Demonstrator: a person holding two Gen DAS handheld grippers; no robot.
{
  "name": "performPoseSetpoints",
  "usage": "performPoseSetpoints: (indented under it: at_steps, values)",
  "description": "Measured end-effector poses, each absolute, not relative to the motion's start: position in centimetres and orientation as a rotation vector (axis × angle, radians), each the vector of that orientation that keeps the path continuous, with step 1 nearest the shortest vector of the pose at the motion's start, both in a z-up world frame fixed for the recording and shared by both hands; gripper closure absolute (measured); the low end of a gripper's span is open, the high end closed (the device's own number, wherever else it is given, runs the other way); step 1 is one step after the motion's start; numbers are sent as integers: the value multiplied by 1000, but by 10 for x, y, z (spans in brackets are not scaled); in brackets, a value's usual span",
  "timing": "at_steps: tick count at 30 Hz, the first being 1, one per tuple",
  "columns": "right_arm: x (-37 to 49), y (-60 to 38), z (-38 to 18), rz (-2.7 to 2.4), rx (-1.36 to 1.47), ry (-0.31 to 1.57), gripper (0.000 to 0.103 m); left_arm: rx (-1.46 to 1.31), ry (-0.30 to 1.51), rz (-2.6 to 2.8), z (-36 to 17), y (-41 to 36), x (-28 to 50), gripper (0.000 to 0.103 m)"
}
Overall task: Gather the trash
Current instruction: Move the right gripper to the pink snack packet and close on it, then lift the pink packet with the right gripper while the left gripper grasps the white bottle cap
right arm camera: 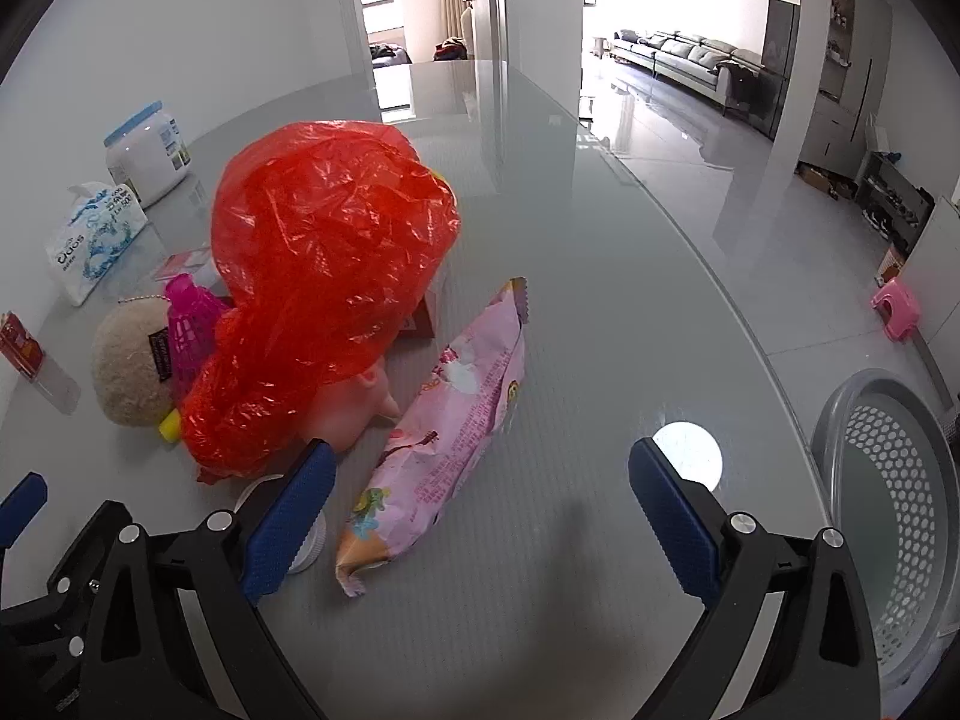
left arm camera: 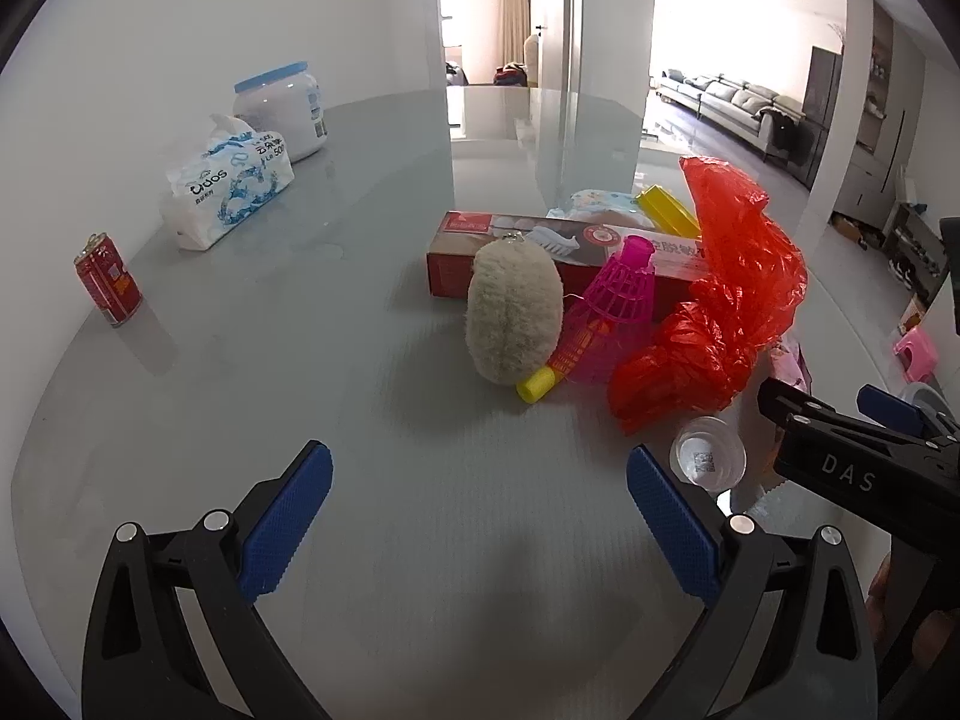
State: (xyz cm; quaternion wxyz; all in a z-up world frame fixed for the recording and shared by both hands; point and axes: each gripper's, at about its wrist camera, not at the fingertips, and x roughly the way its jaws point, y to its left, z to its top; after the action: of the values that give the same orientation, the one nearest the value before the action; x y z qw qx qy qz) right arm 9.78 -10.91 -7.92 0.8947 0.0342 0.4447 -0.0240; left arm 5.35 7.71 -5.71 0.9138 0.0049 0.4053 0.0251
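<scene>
1. Both jaws gape wide and hold nothing: left gripper [left arm camera: 480, 516], right gripper [right arm camera: 480, 516].
2. Grey perforated bin [right arm camera: 888, 516] shows nothing inside, so I'd say collecting has barely begun.
3. Pink snack wrapper [right arm camera: 447, 420] lies left of the bin; red plastic bag [right arm camera: 324, 294] further left.
4. Red can [left arm camera: 108, 288] waits far beyond.

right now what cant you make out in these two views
- Pink toy: right wrist view, mostly under the red plastic bag.
- Clear lid: right wrist view, hidden behind the right gripper finger.
- Grey basket: right wrist view, cut off by the edge; contents unclear.
- Pink snack wrapper: left wrist view, only a sliver behind the bag.
- Red can: label too small.
</scene>
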Motion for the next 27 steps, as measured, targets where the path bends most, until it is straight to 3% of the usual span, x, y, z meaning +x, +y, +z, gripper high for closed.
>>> performPoseSetpoints:
  at_steps: [15, 23, 27]
  values:
    - [90, -135, -87, -70, 49, 927, 11, 4, 848, 33, -59, 71, 54, 6]
    - [89, -129, -88, -27, 9, 937, 47, -4, 862, 6, -60, 65, 54, 6]
    - [85, -134, -88, 10, 13, 942, 75, -12, 878, -26, -61, 59, 55, 6]
